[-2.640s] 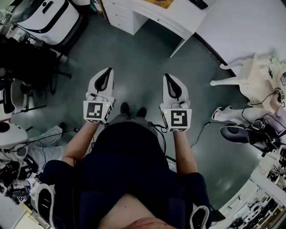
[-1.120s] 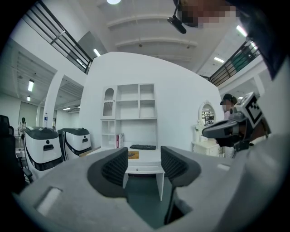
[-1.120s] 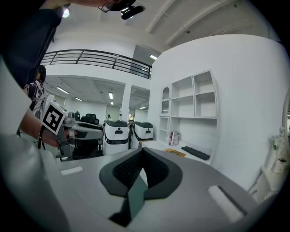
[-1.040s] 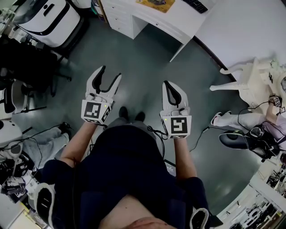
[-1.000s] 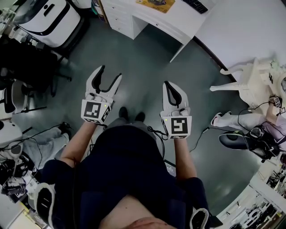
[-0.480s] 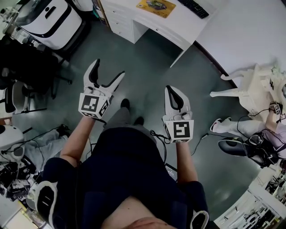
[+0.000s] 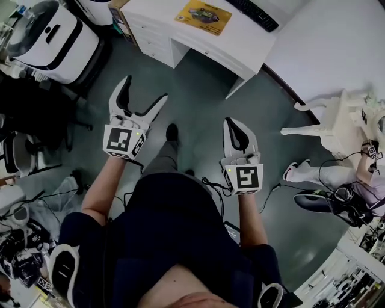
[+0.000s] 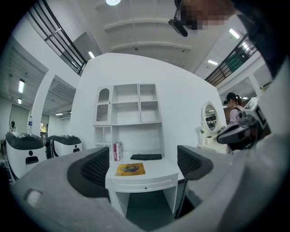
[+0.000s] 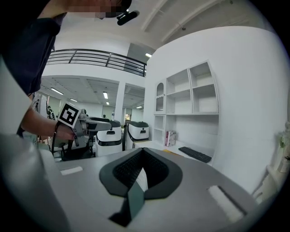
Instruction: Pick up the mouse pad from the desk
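Note:
The mouse pad [image 7: 203, 15] is a yellow-orange rectangle lying flat on the white desk [image 7: 180, 30] at the top of the head view. In the left gripper view the mouse pad [image 8: 130, 169] lies straight ahead, well beyond the jaws. My left gripper [image 7: 144, 90] is held over the floor short of the desk; its jaws have just been opening and stand wide with nothing between them [image 8: 140, 165]. My right gripper [image 7: 232, 122] hangs further back, its pads closed together on nothing [image 9: 141, 170].
A black keyboard [image 7: 251, 13] lies behind the pad, and books [image 8: 117, 151] stand at the desk's back left. White rounded machines [image 7: 48, 36] stand left of the desk. A white vanity stool [image 7: 334, 111] and cables sit at the right.
The person has stepped towards the desk, and more of the desk and pad shows. Both grippers moved forward. The left jaws went from shut to wide open; the right stayed shut.

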A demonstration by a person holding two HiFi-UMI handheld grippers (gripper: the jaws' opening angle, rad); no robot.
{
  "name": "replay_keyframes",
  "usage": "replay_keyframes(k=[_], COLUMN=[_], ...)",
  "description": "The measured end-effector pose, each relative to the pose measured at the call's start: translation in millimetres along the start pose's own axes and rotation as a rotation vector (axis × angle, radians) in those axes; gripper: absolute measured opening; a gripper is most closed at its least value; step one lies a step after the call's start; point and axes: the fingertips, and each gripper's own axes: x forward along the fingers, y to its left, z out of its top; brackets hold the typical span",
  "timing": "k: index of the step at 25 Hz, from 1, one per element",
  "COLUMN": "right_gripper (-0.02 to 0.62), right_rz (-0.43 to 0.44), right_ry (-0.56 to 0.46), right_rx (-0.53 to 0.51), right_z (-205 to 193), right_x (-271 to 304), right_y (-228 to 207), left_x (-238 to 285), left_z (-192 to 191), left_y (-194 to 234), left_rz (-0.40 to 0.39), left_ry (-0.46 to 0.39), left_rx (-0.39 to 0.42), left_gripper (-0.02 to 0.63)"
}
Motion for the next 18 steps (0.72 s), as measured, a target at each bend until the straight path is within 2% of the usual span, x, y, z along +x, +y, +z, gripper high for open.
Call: replay_keyframes(k=[4,11,18], right_gripper=[0.000,0.000,0.000], right_rz=[-0.043,-0.106,-0.106], right_ry=[0.017,0.033,0.056], right_rx=[0.000,-0.006,-0.021], right_z=[14.1,32.9,30.8], right_x=[63.0,139.2,191.1], right_y=[-20.8,-31.4,-67.5], left_x=[49.7,109.0,180.9], left_z=[2.4,-3.3,-17.1], left_y=[41.4,110.1,132.2], left_rz=[-0.048,-0.101,-0.137], left_ry=[-0.016,-0.022,0.007], left_rx=[0.019,-0.009,-0.038], left_gripper=[0.480,0.482,0.482])
